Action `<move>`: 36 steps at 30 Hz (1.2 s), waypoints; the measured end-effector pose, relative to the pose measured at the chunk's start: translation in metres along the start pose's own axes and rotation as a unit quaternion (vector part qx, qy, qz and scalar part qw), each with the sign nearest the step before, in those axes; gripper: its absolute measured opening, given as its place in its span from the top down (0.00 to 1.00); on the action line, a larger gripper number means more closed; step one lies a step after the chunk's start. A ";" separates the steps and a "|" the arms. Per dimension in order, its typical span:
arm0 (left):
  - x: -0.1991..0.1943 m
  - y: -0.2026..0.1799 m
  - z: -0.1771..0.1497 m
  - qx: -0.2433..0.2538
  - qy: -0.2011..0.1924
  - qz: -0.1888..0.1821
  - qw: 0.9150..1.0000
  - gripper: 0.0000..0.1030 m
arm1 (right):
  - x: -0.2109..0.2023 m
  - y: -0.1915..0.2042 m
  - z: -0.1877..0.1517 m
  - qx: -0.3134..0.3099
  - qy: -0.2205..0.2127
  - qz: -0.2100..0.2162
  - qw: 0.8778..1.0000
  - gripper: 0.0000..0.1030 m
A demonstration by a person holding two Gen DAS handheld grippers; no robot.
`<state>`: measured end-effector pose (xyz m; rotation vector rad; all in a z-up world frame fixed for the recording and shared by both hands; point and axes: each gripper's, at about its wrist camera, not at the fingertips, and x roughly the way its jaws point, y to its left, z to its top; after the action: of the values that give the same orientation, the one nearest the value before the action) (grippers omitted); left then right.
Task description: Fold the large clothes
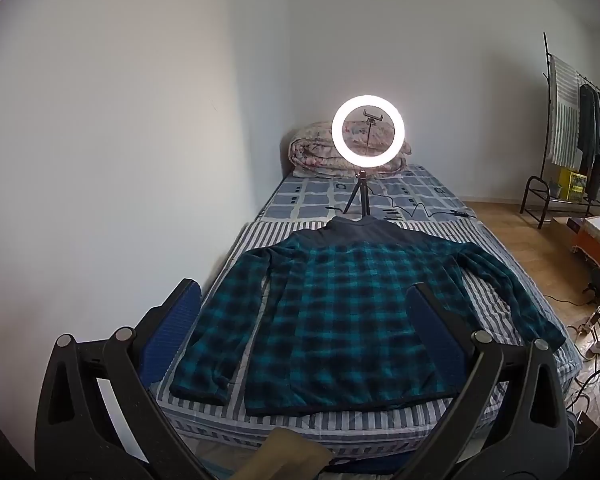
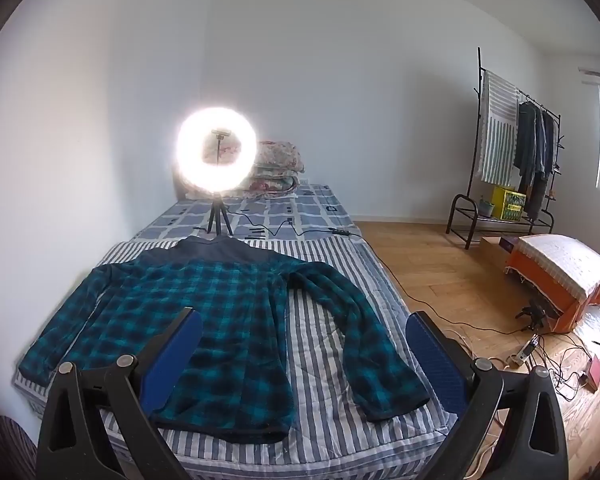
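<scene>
Striped bed [image 1: 260, 248] carried the plaid jacket [image 1: 340, 312] spread flat, collar at twelve o'clock, ready for folding; my left gripper [image 1: 304, 312] and right gripper [image 2: 304, 340] hovered spread wide, empty.

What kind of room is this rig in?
Most likely a bedroom: a bed with a rolled quilt at its far end, plus a clothes rack with hanging garments. A shirt lies flat on the bed.

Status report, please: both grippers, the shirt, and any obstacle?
Left gripper open, holding nothing. Right gripper open, holding nothing. Plaid shirt flat on bed, unfolded, sleeves out. Ring light stands beyond the collar.
</scene>
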<state>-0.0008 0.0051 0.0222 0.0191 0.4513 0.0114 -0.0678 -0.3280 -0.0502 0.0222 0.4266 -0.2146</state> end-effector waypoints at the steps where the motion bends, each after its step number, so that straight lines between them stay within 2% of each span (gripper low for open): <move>1: -0.004 -0.001 -0.001 -0.003 -0.004 0.001 1.000 0.00 | 0.001 0.004 -0.002 0.000 -0.002 0.000 1.000 0.00; 36: -0.014 0.010 -0.006 -0.011 -0.017 0.012 1.000 0.00 | -0.004 0.012 -0.002 -0.001 -0.009 -0.003 1.000 0.00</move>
<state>-0.0158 0.0147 0.0228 0.0038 0.4171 0.0386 -0.0693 -0.3154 -0.0509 0.0165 0.4097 -0.2191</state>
